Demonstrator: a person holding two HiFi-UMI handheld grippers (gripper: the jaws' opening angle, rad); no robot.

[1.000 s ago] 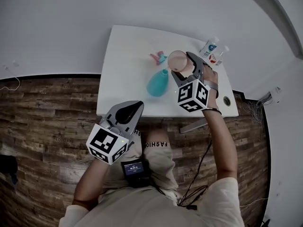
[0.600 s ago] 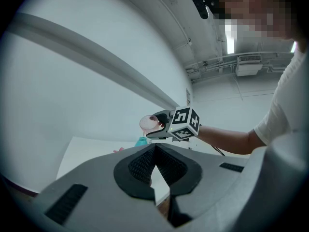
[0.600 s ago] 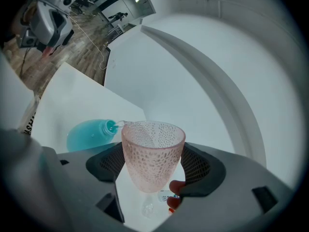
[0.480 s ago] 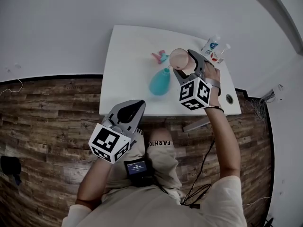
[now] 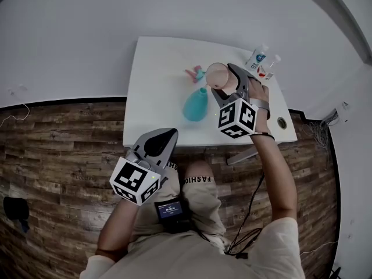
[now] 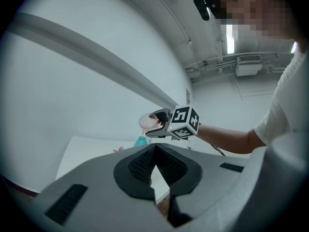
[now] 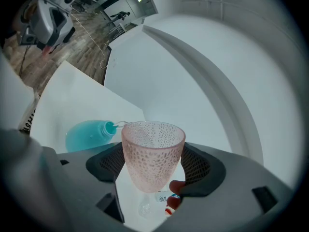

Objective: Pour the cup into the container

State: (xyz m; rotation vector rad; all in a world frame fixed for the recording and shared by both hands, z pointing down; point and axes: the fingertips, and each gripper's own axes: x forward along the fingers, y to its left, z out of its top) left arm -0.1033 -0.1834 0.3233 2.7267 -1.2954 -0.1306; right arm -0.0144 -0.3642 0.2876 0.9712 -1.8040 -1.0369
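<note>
White table [image 5: 152,92]; pink dimpled translucent cup [image 7: 152,153], teal container [image 7: 84,135].

The right claw [image 5: 226,79] grips a pink cup [image 5: 217,74] above the teal container [image 5: 195,105].

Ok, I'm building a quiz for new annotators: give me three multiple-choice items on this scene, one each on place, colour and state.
1. Where is the teal container? A on the white table; B on the floor; C on a shelf.
2. What colour is the cup? A green; B pink; C black.
3. How are the left tongs? A open; B shut on the cup; C shut, empty.
Key: A, it rests on the white table; B, pink dimpled glass in the right tongs; C, they meet with nothing between.
</note>
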